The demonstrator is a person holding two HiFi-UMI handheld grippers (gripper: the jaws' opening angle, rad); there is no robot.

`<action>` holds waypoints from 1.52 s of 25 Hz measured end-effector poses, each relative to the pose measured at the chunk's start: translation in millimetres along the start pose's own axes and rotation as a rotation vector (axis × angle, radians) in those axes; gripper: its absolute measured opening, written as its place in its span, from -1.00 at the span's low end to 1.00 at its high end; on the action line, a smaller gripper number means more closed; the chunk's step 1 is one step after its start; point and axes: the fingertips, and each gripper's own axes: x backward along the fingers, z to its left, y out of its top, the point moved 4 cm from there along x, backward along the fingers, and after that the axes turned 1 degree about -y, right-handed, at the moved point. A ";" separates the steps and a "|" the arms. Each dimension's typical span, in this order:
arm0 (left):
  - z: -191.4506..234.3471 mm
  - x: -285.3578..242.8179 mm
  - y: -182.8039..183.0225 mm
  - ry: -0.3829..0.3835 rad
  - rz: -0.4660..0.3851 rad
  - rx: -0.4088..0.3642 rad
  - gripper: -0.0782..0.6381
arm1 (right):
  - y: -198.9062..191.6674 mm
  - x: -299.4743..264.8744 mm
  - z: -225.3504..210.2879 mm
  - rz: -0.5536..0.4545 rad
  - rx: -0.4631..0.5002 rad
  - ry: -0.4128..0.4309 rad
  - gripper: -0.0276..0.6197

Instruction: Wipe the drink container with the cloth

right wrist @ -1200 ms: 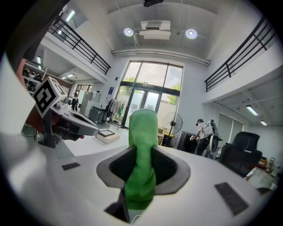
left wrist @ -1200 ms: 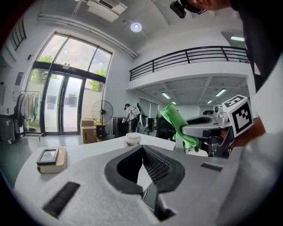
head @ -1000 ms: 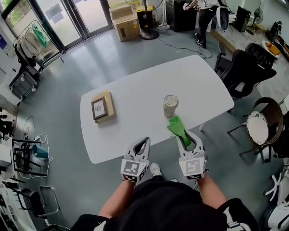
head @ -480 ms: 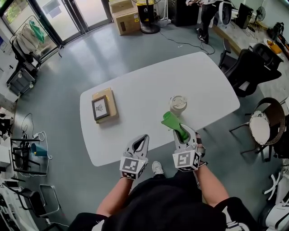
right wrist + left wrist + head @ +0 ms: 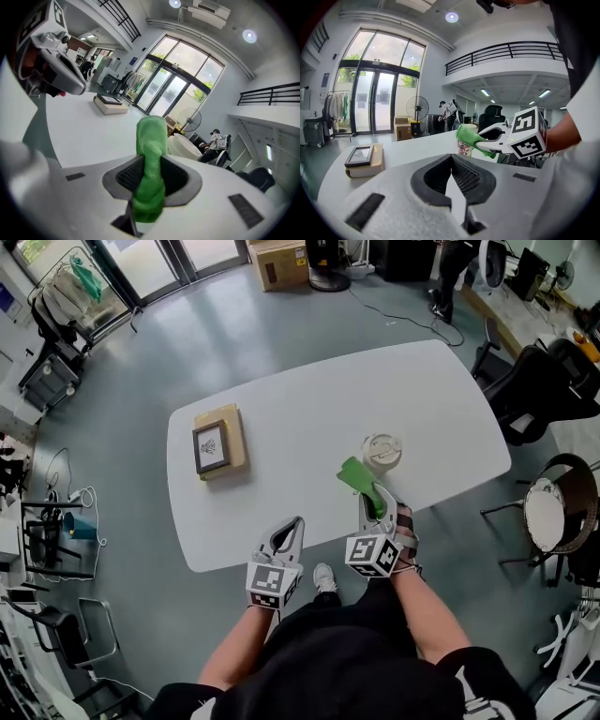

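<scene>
Head view, left to right.

- A framed picture (image 5: 209, 445) lies on a flat tan box (image 5: 232, 421) at the left part of the white table (image 5: 291, 418). Its place on the table is unchanged from 1.0 s ago.
- The left hand-held gripper (image 5: 295, 522) is held over the table's near edge, as before. In the left gripper view its jaws are seen brought together, with nothing between them.
- The right hand-held gripper (image 5: 368, 495) is clamped on the green cloth (image 5: 353, 475). In the right gripper view the cloth is seen rising as a roll from between the jaws.
- Since 1.0 s ago the right hand-held gripper has been rolled, so that two faces of its marker cube are now seen. The cloth end, formerly straight in front of the drink container (image 5: 382, 452), is now just beside it, on its near-left side.
- Contact between cloth and container cannot be made out.
- The drink container stands upright, lid on, towards the right part of the table, near its front edge.
</scene>
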 end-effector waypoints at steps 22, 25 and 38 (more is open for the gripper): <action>4.1 3.5 -26.8 0.021 0.077 0.009 -0.74 | -31.6 -63.1 29.3 0.175 0.007 -0.010 -0.56; 1.7 4.7 -32.5 0.023 0.091 0.018 -0.74 | -41.5 -71.0 37.2 0.204 0.020 0.011 -0.56; 4.5 4.6 -52.1 0.037 0.152 0.010 -0.74 | -74.1 -86.6 61.7 0.243 0.116 0.117 -0.55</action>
